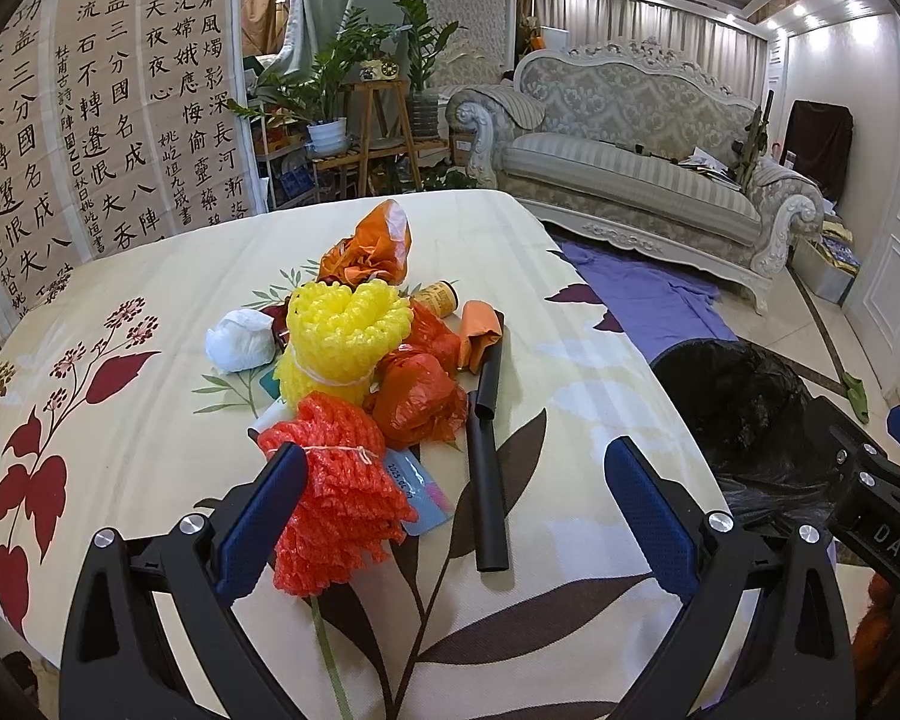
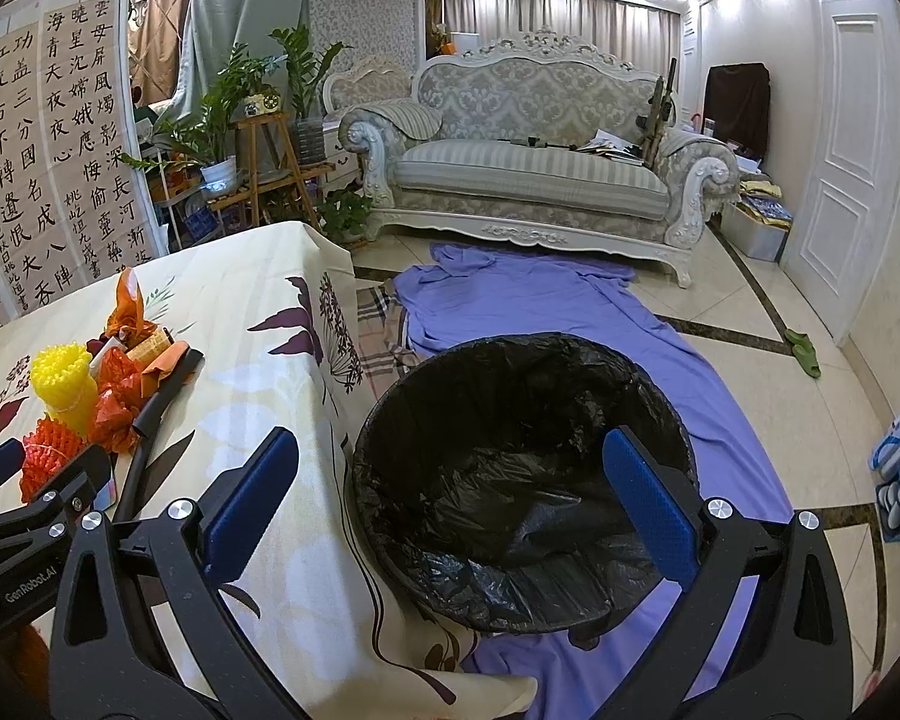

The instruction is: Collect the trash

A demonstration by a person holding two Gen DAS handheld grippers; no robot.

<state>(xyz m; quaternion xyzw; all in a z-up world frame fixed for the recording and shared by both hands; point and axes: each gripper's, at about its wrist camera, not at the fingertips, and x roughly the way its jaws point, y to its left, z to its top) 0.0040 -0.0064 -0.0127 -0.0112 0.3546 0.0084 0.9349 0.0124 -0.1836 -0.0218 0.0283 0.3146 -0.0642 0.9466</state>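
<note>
A pile of trash lies on the floral tablecloth (image 1: 120, 276): an orange foam net (image 1: 336, 498), a yellow foam net (image 1: 342, 336), orange plastic bags (image 1: 414, 396), a white wad (image 1: 240, 339), a black tube (image 1: 489, 450) and a small card (image 1: 417, 483). My left gripper (image 1: 456, 504) is open, its left finger touching the orange net, the tube between the fingers. My right gripper (image 2: 450, 492) is open and empty above the black-lined trash bin (image 2: 522, 480) beside the table. The pile also shows in the right wrist view (image 2: 90, 396).
A purple sheet (image 2: 570, 312) covers the floor under the bin. A sofa (image 2: 534, 168) stands at the back, plants on wooden stands (image 2: 258, 138) at the left, a white door (image 2: 840, 150) at the right. Green slippers (image 2: 804, 351) lie on the tiles.
</note>
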